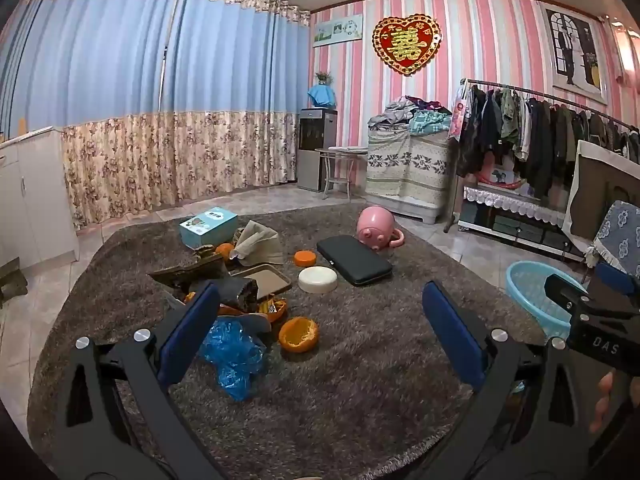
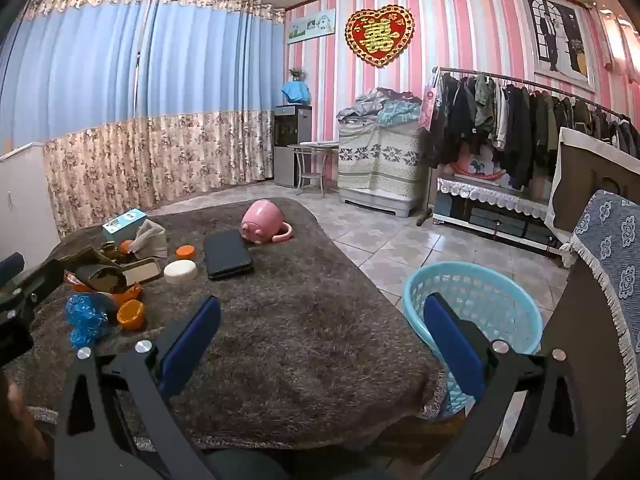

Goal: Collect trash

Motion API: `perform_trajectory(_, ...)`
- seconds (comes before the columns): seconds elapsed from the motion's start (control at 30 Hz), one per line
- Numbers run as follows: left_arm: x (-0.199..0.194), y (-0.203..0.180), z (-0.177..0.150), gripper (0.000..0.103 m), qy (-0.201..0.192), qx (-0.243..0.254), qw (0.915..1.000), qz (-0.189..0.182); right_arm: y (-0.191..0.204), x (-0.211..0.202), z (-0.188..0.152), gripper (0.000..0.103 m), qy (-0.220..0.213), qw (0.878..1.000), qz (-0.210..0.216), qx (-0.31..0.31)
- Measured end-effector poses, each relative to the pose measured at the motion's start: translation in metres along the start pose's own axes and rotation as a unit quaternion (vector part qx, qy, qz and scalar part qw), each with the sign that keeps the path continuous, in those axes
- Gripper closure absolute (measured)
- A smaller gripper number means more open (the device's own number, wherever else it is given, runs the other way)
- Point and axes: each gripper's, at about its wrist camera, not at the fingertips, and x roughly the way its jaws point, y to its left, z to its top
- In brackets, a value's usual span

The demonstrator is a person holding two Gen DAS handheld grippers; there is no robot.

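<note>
Trash lies on the brown shaggy table cover (image 1: pixel 340 380): a crumpled blue plastic bag (image 1: pixel 234 354), a hollow orange peel half (image 1: pixel 299 333), an orange snack wrapper (image 1: pixel 272 308) and dark torn packaging (image 1: pixel 236 290). My left gripper (image 1: pixel 320 332) is open and empty, with the bag and peel just ahead on its left. My right gripper (image 2: pixel 320 344) is open and empty over the bare cover, between the trash pile (image 2: pixel 104 304) on the left and the light blue basket (image 2: pixel 472 312) on the floor at the right.
On the cover stand a pink pig mug on its side (image 1: pixel 376 228), a black case (image 1: pixel 354 260), a white lid (image 1: pixel 318 279), an orange lid (image 1: pixel 305 258), a tray (image 1: pixel 264 278), a teal box (image 1: pixel 208 226) and cloth (image 1: pixel 258 244). A clothes rack (image 2: pixel 520 128) is at the right.
</note>
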Motion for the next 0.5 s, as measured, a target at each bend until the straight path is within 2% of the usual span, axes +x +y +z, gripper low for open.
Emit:
perform_trajectory(0.43,0.000,-0.007,0.002,0.005,-0.009,0.002,1.0000,-0.003,0.002,-0.003,0.002,0.004,-0.001,1.000,0.001,0.000)
perform_trajectory(0.5,-0.012,-0.010,0.008,0.005,-0.012,0.004,0.9999,-0.004,0.003,-0.002,0.002,0.004,-0.001,1.000,0.003,0.001)
